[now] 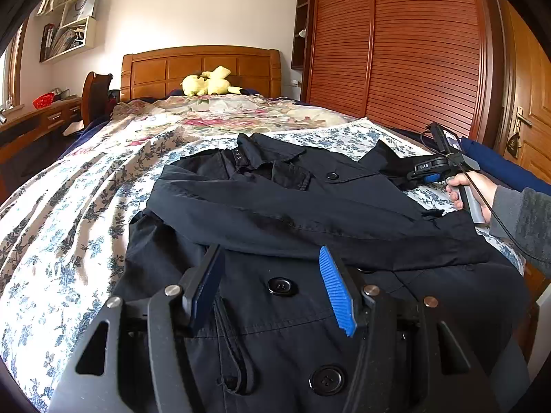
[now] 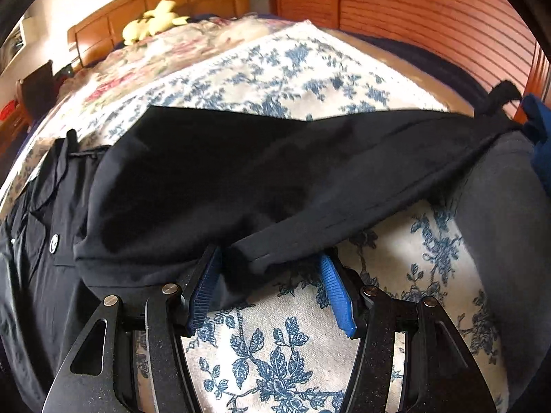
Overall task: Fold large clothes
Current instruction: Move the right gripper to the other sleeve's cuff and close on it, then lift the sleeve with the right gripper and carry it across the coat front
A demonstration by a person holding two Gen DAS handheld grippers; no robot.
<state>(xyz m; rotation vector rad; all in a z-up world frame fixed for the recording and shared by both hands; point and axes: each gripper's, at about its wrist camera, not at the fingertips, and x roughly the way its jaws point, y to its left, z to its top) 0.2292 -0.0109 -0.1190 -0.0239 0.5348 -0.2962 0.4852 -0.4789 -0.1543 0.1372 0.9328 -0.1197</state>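
A large black coat (image 1: 275, 206) lies front-up on the bed, collar toward the headboard, with one sleeve (image 1: 310, 227) folded across its chest. My left gripper (image 1: 268, 272) is open and empty just above the coat's buttoned front. My right gripper (image 2: 268, 275) is open at the coat's other sleeve (image 2: 241, 179), whose edge lies between the jaws, not clamped. The right gripper also shows in the left wrist view (image 1: 413, 173), held in a hand at the coat's right shoulder.
The coat rests on a blue-flowered bedspread (image 1: 69, 213). A yellow plush toy (image 1: 206, 84) sits at the wooden headboard (image 1: 203, 69). A slatted wardrobe (image 1: 413, 51) stands along the right side, a desk (image 1: 31, 120) along the left.
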